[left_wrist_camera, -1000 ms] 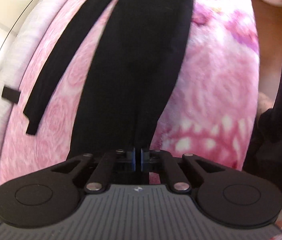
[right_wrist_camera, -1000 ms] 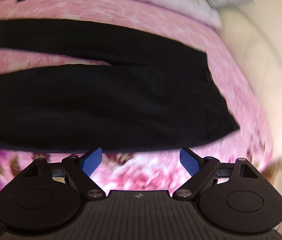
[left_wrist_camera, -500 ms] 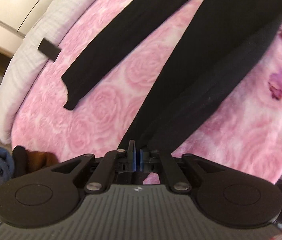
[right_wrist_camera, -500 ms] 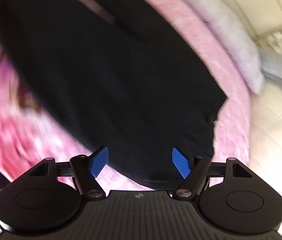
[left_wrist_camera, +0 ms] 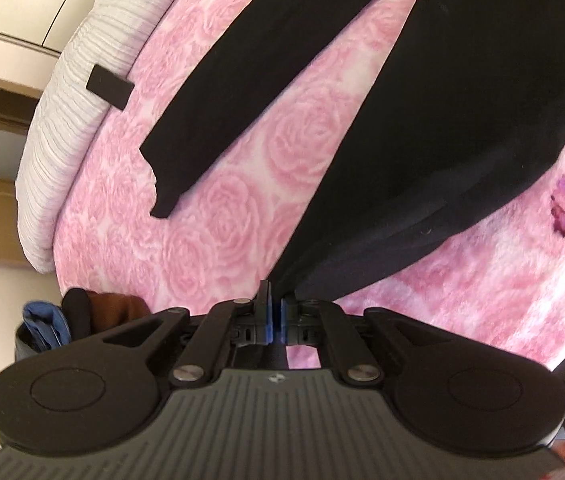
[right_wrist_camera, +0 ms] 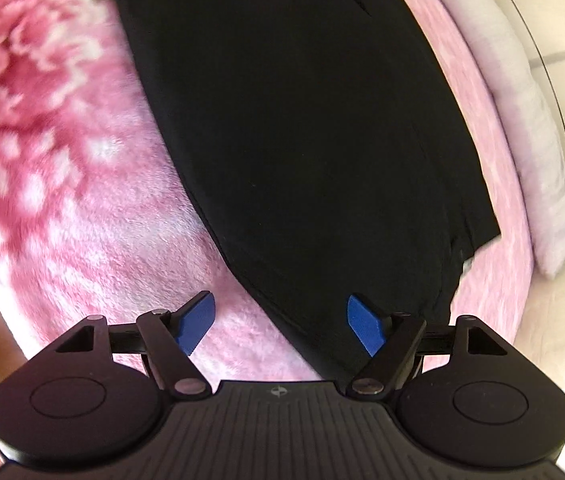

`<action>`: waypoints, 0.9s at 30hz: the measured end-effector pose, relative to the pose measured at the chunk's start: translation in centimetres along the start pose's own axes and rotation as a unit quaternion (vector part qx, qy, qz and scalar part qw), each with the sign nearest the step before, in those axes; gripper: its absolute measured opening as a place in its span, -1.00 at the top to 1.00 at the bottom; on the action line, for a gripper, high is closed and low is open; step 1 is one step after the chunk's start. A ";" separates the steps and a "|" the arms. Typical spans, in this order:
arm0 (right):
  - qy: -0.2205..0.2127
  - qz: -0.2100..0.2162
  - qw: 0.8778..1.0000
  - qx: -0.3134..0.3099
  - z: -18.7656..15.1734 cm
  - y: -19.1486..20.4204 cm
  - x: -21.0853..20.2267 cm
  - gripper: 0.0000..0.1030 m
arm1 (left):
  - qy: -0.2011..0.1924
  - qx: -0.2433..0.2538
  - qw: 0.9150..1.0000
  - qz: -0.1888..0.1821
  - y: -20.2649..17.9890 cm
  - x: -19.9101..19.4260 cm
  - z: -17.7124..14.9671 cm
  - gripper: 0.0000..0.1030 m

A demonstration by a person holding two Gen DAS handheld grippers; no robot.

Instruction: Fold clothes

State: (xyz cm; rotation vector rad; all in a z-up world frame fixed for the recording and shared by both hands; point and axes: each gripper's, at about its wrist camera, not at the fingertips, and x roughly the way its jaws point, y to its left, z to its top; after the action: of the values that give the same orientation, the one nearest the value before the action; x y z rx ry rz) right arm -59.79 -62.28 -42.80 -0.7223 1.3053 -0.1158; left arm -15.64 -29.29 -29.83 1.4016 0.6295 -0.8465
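Black trousers [left_wrist_camera: 462,100] lie spread on the pink rose-patterned blanket [left_wrist_camera: 282,152] covering the bed, legs apart, with a white ribbed quilt [left_wrist_camera: 82,80] along the far edge. Left gripper [left_wrist_camera: 275,312] has its blue pads pinched on one leg's hem. Right gripper [right_wrist_camera: 282,322] hovers with fingers spread wide over the waist end [right_wrist_camera: 322,160].
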 end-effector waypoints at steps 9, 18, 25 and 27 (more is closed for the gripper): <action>-0.047 -0.045 0.997 -0.033 -0.4 -1.6 0.6 -0.27 | 0.014 0.023 1.000 0.011 -0.4 0.0 -0.2 0.95; -0.058 -0.073 0.993 -0.076 -0.7 -1.6 1.9 0.53 | 0.032 0.025 0.999 0.017 -0.8 0.1 -1.7 0.95; -0.054 -0.028 0.997 -0.049 -0.5 -3.5 -0.1 0.91 | 0.042 0.010 0.999 0.024 0.4 -1.2 -2.0 0.95; -0.060 -0.020 0.997 -0.043 -0.4 -4.5 -1.2 0.92 | 0.044 -0.001 0.999 0.026 0.9 -2.1 -2.3 0.95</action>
State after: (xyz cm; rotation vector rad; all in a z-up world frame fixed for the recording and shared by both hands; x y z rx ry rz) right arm -59.11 -65.45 -39.37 -0.8168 1.1878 -0.0482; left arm -15.91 -26.76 -27.85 1.4536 0.6582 -0.7463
